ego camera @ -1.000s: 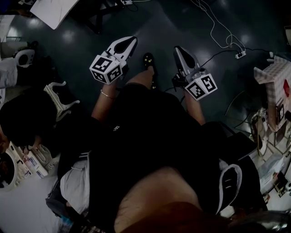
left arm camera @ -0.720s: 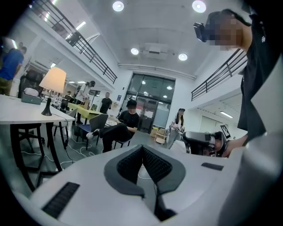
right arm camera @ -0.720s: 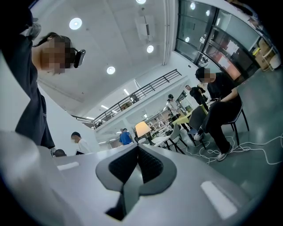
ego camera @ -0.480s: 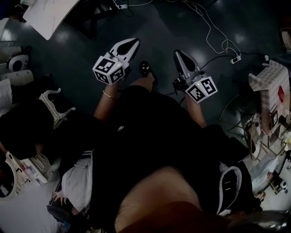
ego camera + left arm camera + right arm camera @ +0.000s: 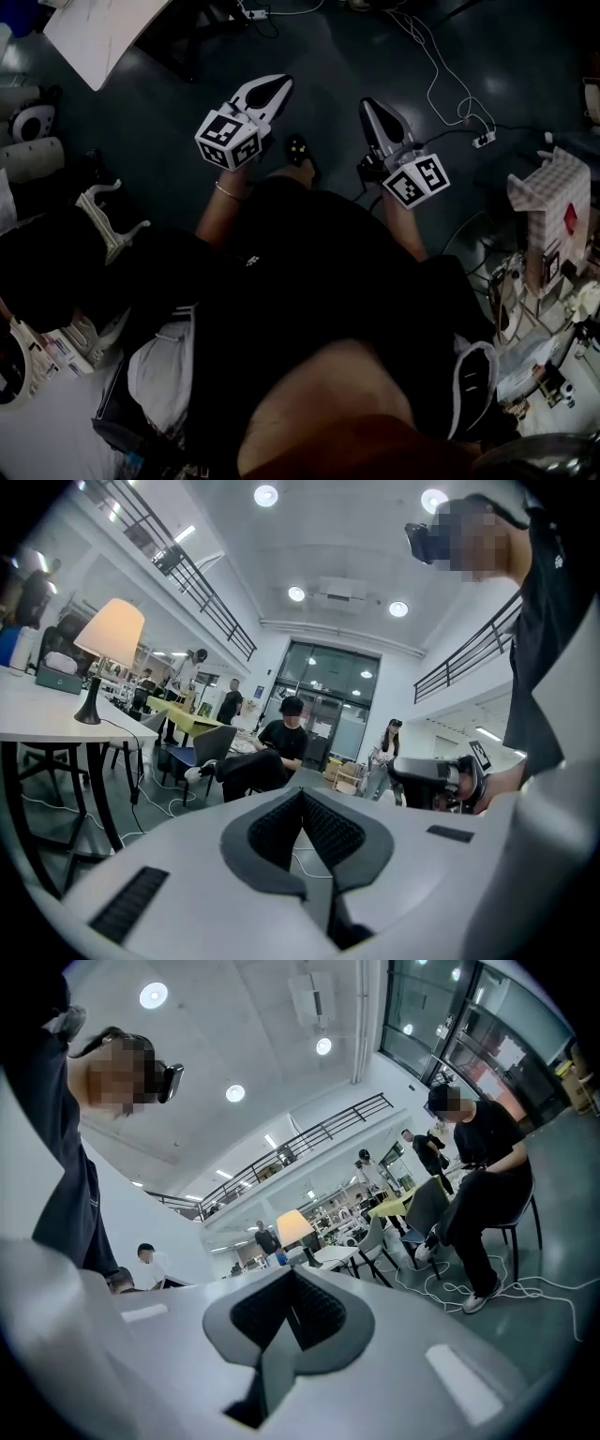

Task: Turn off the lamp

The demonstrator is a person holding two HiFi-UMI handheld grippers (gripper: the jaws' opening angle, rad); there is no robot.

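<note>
While the head view looks steeply down, the left tool and right tool both hang over the dark floor in front of the person's body, side by side but apart. Left gripper view: that tool's jaws are pressed together with nothing between them, and the lamp stands upright on a white bench off to the left, shade glowing. Right gripper view: jaws closed on nothing too, with the lamp far off, showing just above them.
</note>
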